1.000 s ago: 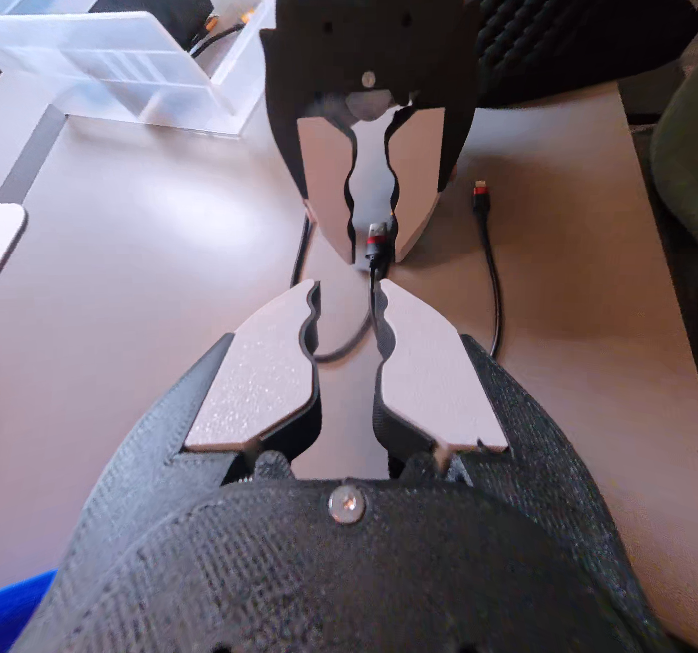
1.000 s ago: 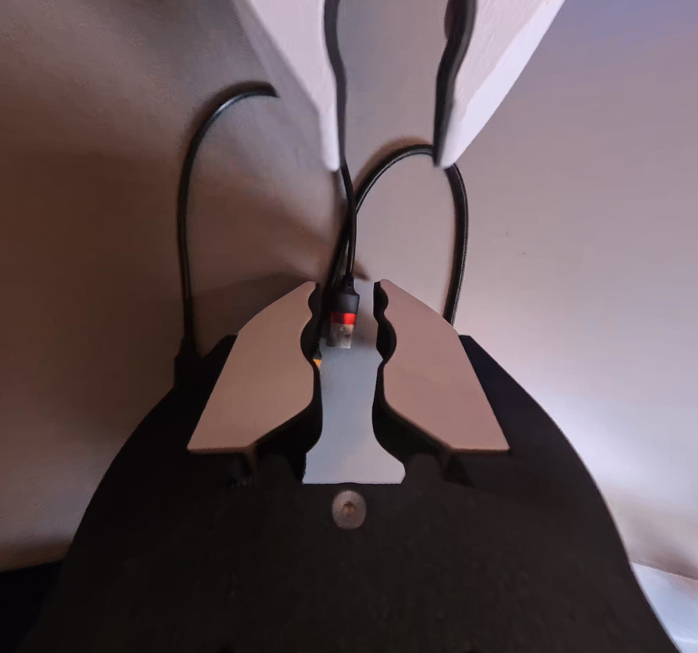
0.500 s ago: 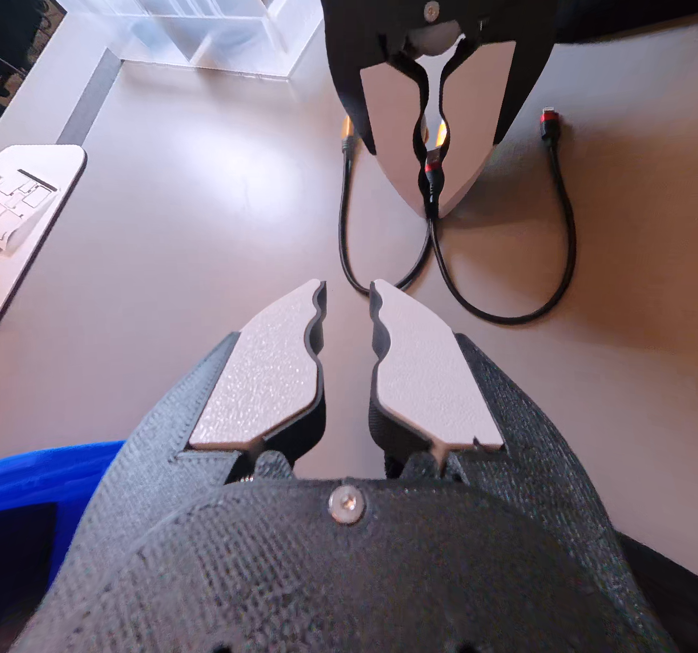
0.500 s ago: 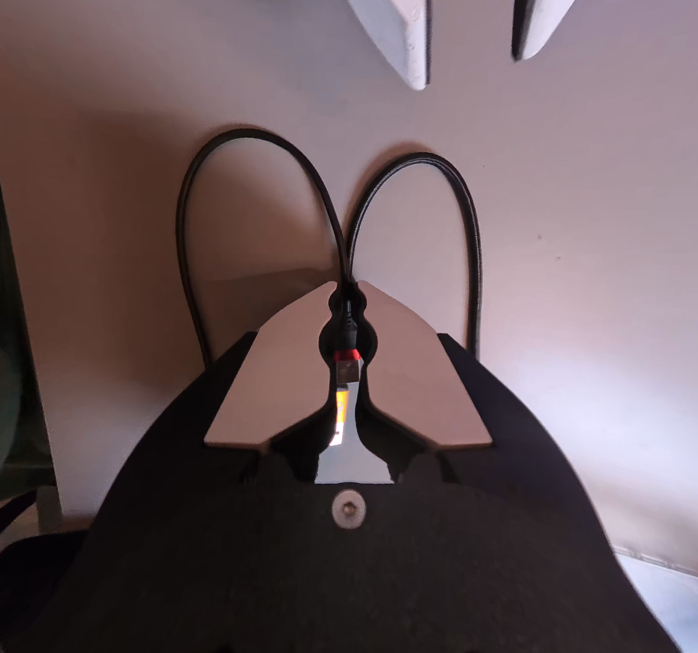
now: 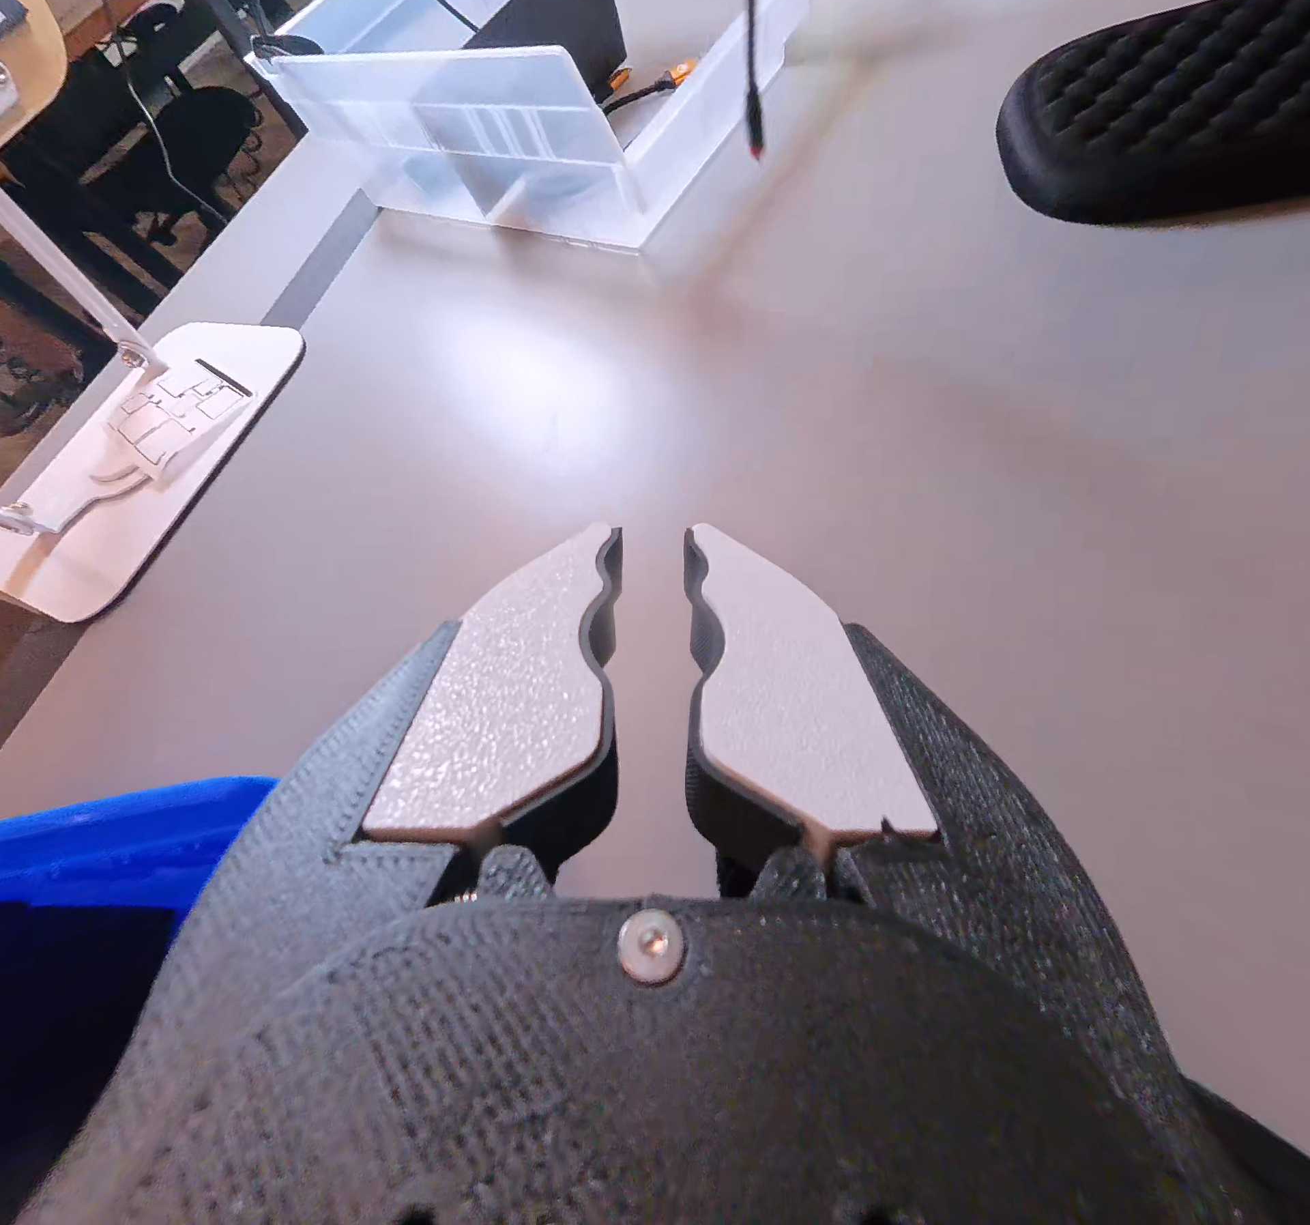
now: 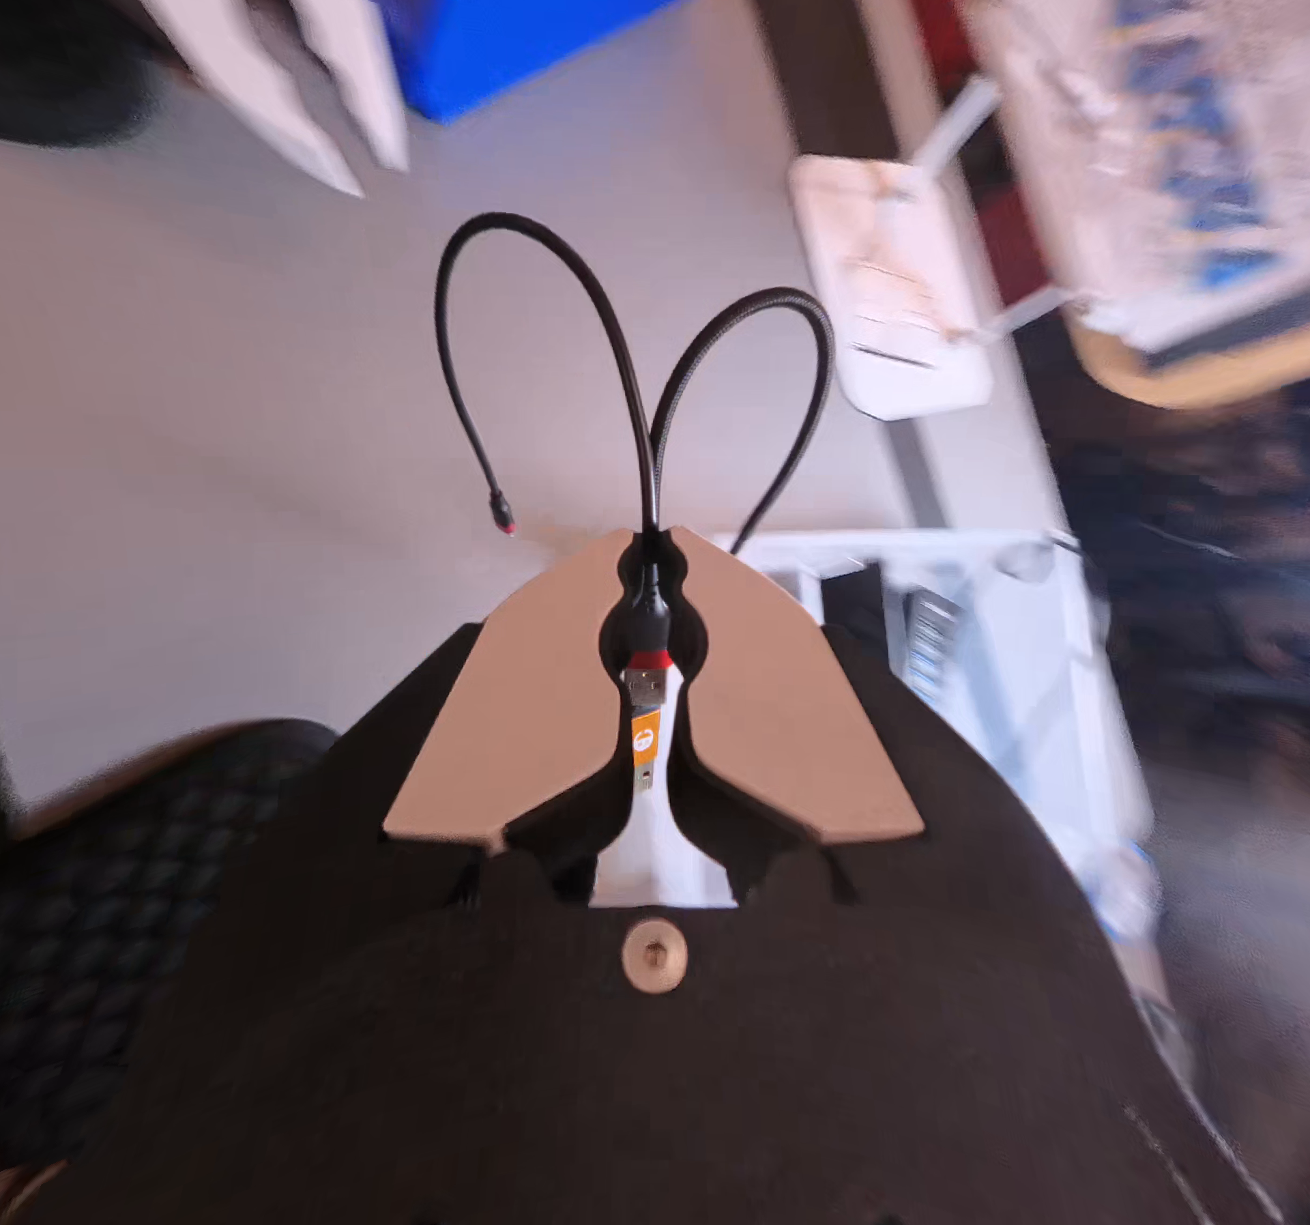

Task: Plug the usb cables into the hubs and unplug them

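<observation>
Black cables pinched in the right gripper, surroundings blurred. Left gripper parted, empty; one cable's top is cut off.

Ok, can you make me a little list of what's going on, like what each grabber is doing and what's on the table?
right gripper: shut on two black cables, lifted off the table
plugs: a silver plug with a red collar and an orange one sit between its fingers
loose cable end: hangs in the air
left gripper: open, holding nothing
table: clear plastic tray at the far side, white lamp base at the left edge
also in view: blue bin, black padded rest
</observation>
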{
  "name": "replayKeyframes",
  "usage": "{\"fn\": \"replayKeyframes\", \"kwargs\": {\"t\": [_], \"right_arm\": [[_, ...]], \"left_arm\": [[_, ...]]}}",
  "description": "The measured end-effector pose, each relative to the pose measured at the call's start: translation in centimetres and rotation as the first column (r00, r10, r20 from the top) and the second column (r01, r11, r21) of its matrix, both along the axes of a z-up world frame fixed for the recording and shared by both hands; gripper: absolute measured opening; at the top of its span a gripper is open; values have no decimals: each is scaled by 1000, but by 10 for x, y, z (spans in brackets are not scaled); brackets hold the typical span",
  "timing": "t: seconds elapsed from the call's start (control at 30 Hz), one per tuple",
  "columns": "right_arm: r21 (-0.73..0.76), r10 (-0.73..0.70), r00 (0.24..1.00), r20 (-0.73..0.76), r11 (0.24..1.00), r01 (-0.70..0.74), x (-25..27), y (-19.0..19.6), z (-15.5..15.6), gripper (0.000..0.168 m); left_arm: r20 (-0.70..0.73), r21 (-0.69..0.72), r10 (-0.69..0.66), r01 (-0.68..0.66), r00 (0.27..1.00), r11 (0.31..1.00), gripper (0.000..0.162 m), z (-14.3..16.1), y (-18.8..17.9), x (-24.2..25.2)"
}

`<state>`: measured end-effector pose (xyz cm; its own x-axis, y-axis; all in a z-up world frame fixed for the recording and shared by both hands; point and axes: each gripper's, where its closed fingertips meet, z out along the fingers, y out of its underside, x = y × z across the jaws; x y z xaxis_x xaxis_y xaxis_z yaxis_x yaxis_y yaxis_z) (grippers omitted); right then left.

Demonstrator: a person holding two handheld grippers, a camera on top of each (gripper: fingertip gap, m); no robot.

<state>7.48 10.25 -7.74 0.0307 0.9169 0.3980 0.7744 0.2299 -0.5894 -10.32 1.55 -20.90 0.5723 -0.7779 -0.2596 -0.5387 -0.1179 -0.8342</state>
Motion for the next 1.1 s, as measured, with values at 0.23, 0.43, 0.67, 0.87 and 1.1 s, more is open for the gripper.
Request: {"fn": "replayKeyframes", "kwargs": {"t": [0.23,0.43,0.67,0.87,1.1], "right_arm": [[264,-306,930,203,932,249,67,110,-25,4],[-69,-193,878,438,966,247,80,100,-157,5],[-81,-281,911,302,944,319,76,138,-128,26],[-87,-262,961,-90,963,255,34,108,-66,37],[-143,-207,883,-422,977,160,6,32,-65,41]], "left_arm": [[-58,-6,-23,22,998,1000,16,-11,-3,6],[-64,-36,-37,35,997,999,16,-19,-4,8],[-90,-60,-42,37,995,998,16,-29,-5,8],[-36,-40,0,-2,999,999,20,-13,0,-2],[-8,27,194,-194,981,981,29,32,-3,-61]]}}
